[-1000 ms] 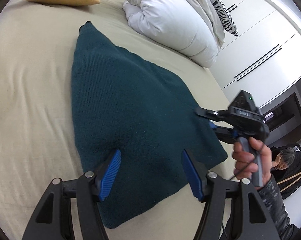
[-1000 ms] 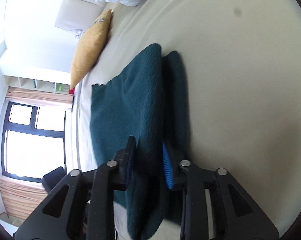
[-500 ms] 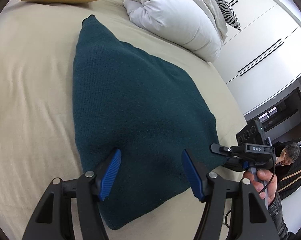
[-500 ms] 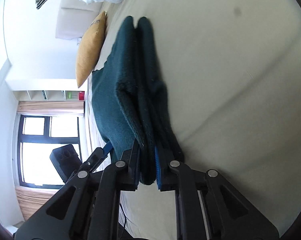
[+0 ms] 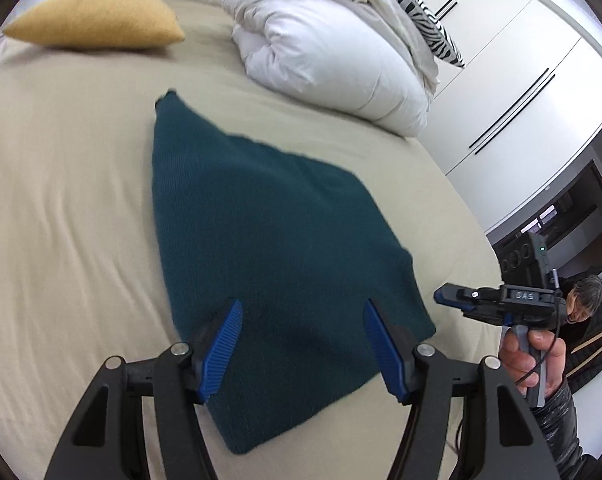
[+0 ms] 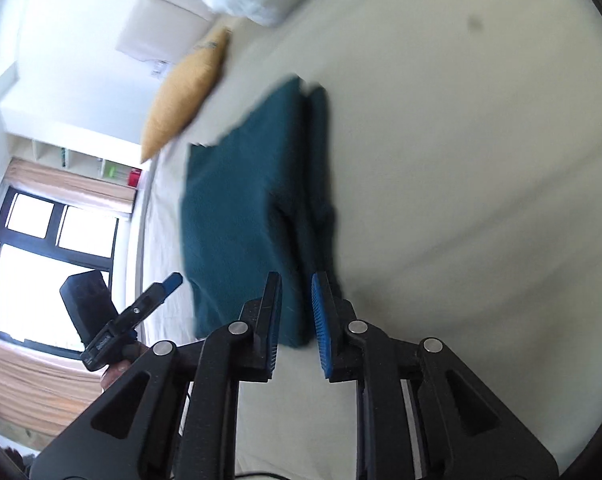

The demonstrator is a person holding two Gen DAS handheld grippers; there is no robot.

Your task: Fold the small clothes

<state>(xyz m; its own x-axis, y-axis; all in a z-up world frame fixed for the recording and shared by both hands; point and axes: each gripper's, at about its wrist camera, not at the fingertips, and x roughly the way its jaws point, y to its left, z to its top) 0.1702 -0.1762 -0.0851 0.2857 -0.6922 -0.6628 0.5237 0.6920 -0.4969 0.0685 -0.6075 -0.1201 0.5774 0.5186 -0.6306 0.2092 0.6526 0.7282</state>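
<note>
A dark teal knitted garment (image 5: 269,232) lies folded on the beige bed (image 5: 61,220). My left gripper (image 5: 303,344) hovers open over its near edge, nothing between the blue pads. My right gripper (image 6: 295,320) sits just off the garment's (image 6: 241,208) near corner. Its jaws are opening with a narrow gap, and no cloth is pressed between them. The stacked layers of the fold show along the garment's right side. In the left wrist view the right gripper (image 5: 449,294) is held by a hand (image 5: 529,360), a little clear of the cloth's right edge.
A yellow cushion (image 5: 97,16) and a bunched white duvet (image 5: 333,52) lie at the head of the bed. White wardrobe doors (image 5: 521,60) stand beyond the right side. A person (image 5: 589,308) sits low at the right. A window (image 6: 41,260) is at the far side.
Half a second ago my right gripper was shut on the garment's lifted folded edge; it has let go and drawn back off the cloth, which lies flat. My left gripper rose slightly.
</note>
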